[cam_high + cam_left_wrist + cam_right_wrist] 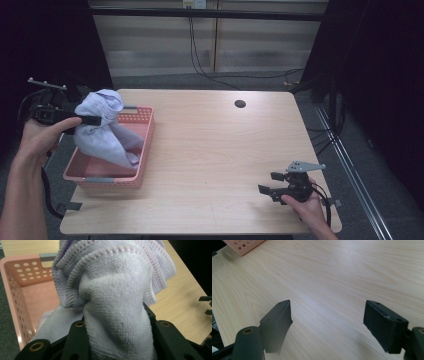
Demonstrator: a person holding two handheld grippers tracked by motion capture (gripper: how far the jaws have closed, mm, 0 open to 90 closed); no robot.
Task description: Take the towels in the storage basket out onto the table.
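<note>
High view, left edge of desk: left gripper (92,120), jaws clamped on lavender towel (102,130).
Towel: lifted, tail hanging into pink basket (142,155) at front-left corner.
Front-right corner: right gripper (267,182), jaws spread wide, empty, over desk (215,150).

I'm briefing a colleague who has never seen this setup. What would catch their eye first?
The lavender towel, bunched between the jaws of the left gripper and hanging into the pink basket at the table's left edge. Next, the right gripper, low over the bare wooden table near its front right corner, jaws wide apart with nothing between them.
</note>
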